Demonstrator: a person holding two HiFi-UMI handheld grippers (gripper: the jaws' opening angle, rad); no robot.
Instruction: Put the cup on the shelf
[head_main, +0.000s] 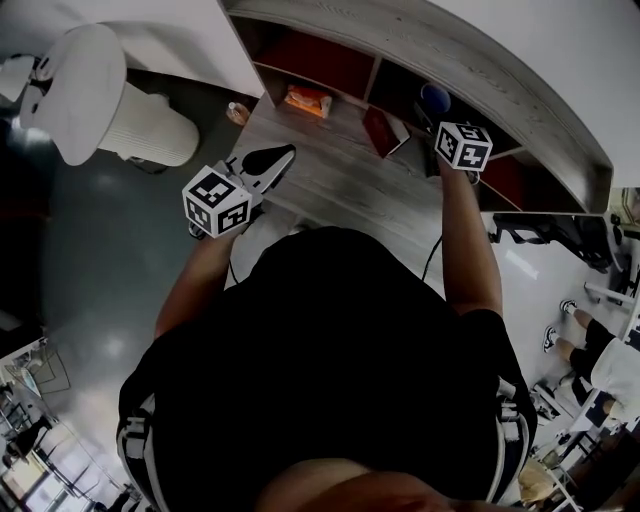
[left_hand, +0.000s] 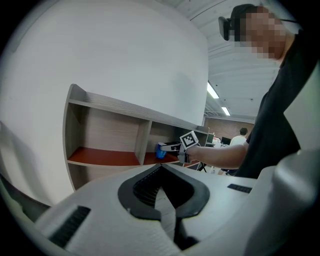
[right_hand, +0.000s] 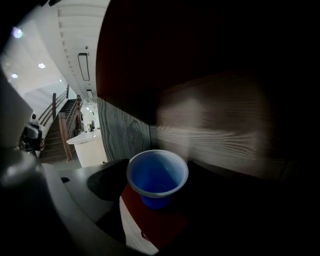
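The blue cup (right_hand: 157, 178) sits upright, gripped between the right gripper's (right_hand: 159, 194) jaws inside a shelf (head_main: 480, 70) compartment; the left gripper (head_main: 282, 156) is closed, empty

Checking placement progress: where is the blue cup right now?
The blue cup is on the person's right, between the jaws of the right gripper, inside a red-floored compartment of the shelf, beside the divider.

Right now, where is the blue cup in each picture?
Head view: upper right, the blue cup inside the shelf.
Left gripper view: centre, small, over the red board.
Right gripper view: lower centre, in the right gripper.
Shared landmark: the shelf's red board.
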